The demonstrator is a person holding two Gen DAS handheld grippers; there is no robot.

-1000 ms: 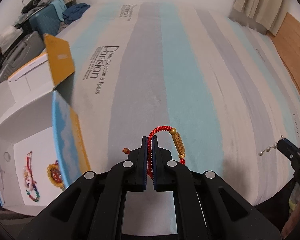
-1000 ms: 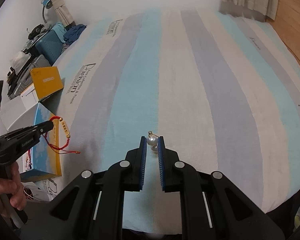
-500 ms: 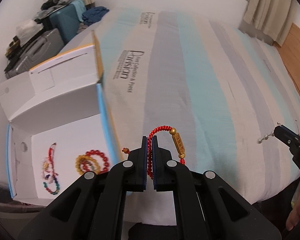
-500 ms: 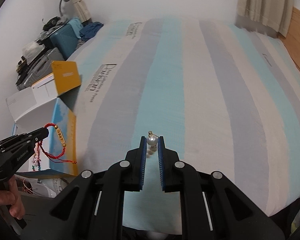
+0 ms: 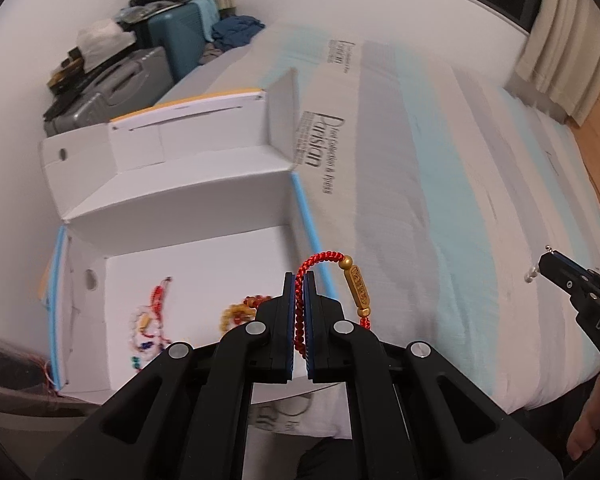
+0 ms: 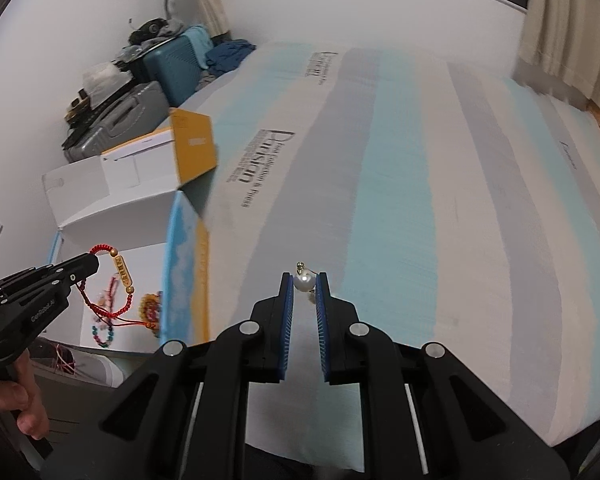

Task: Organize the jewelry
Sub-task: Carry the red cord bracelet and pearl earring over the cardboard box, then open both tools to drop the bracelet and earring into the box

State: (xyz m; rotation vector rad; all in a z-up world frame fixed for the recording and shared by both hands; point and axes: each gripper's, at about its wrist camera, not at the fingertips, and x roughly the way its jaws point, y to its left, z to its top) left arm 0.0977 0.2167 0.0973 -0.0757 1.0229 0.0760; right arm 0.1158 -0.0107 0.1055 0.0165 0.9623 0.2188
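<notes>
While its blue ribbed pads pinch a red braided cord bracelet with a gold tube bead point(image 5: 332, 276), the black left gripper point(image 5: 300, 280) hangs over the open white cardboard box point(image 5: 204, 208), where beaded bracelets point(image 5: 152, 328) lie on the smooth floor. Beyond, the right gripper point(image 6: 305, 282) is clamped on a round glossy pearl earring point(image 6: 303, 281) above the striped quilted mattress point(image 6: 420, 208).
</notes>
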